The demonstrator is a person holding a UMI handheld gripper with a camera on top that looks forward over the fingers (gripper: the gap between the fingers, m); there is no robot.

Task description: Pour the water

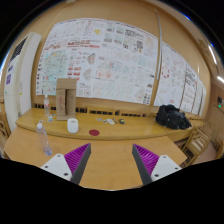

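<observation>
A clear plastic water bottle (42, 139) stands on the wooden table (112, 160), ahead and to the left of my left finger. A second clear bottle (46, 104) stands farther back by the cardboard boxes. A white cup (72, 125) stands on the far table, ahead and left of my fingers. My gripper (111, 157) is open and empty, its purple pads wide apart above bare tabletop. Nothing is between the fingers.
Cardboard boxes (66, 97) stand at the back left. A red disc (94, 131) and small items lie on the far table. A black bag (172, 117) sits at the right. Chairs (200, 142) stand at the right. Posters cover the wall (110, 55).
</observation>
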